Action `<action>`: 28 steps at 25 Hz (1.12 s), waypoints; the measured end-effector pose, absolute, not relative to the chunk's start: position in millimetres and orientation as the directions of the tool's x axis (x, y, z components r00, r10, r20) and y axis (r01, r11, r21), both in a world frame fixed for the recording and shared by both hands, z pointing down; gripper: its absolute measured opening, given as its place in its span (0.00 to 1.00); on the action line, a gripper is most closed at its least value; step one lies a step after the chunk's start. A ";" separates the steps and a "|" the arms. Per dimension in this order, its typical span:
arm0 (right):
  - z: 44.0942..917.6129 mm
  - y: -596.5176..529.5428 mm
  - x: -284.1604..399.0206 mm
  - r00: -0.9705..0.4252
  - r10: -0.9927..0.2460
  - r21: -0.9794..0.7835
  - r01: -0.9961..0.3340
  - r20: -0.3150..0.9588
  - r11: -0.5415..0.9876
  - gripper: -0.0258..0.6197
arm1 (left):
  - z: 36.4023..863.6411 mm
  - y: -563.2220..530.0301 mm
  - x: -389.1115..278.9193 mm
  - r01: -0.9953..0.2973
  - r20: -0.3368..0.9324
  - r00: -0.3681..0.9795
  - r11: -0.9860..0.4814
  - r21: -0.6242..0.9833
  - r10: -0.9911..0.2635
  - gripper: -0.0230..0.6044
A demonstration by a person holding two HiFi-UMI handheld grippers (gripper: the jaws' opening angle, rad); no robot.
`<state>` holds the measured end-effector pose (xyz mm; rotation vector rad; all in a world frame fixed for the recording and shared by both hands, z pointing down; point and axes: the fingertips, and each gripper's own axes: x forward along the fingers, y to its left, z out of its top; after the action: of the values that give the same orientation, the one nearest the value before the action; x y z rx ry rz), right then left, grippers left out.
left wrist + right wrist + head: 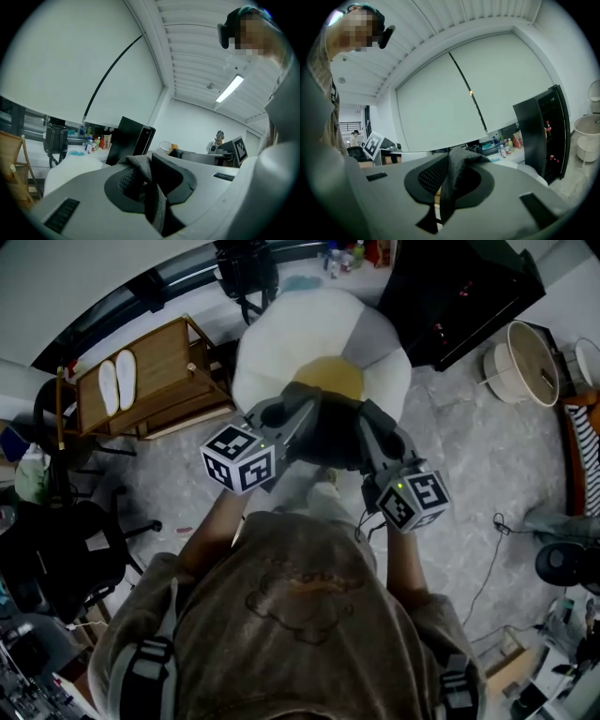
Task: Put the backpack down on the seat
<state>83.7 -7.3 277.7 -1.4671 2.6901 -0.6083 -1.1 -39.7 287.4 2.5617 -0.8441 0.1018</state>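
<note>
A speckled grey floor runs under a curved wall of white roller blinds, with a tall black glass-fronted drinks cabinet at the far right and a slatted wooden rack at the left. Between them sits the round, puffy white-and-grey cushion seat with a yellow patch. The dark grey fabric backpack hangs in the air at the near edge of that seat, above the yellow patch, carried between both tools. The left gripper has its jaws nearly together, pinching a fold of grey strap webbing. The right gripper is likewise almost closed, clamping a second grey strap that loops up over its pads. By my reading the carry is in hand and the set-down has not begun, as the bag looks clear of the cushion. The next move probably calls for bringing the bag squarely over the seat and lowering both hands evenly until the cushion takes the weight, and only then parting the jaws. No brand can be read: the bottles on the far counter are too small, and the cubes show only black-and-white square markers.
</note>
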 end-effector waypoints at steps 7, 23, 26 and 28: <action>281.8 -63.2 111.0 -0.592 -0.790 -0.334 -0.786 0.161 0.521 0.10 | 291.9 -95.6 25.8 -0.624 0.203 0.776 -0.682 0.382 -0.597 0.11; 316.9 -166.8 147.3 -0.549 -0.813 -0.348 -0.813 0.193 0.467 0.10 | 326.3 -193.6 57.2 -0.624 0.237 0.779 -0.675 0.393 -0.581 0.11; 328.5 -180.4 150.3 -0.530 -0.825 -0.356 -0.823 0.198 0.443 0.10 | 338.6 -209.3 59.5 -0.610 0.251 0.791 -0.684 0.400 -0.558 0.11; 336.4 -190.7 150.8 -0.521 -0.830 -0.362 -0.827 0.202 0.431 0.10 | 347.2 -221.3 60.0 -0.605 0.260 0.795 -0.686 0.404 -0.548 0.11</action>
<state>150.8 -190.7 336.4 -1.5345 2.6514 -0.6645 60.0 -221.3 347.2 2.5063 -0.8603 0.1624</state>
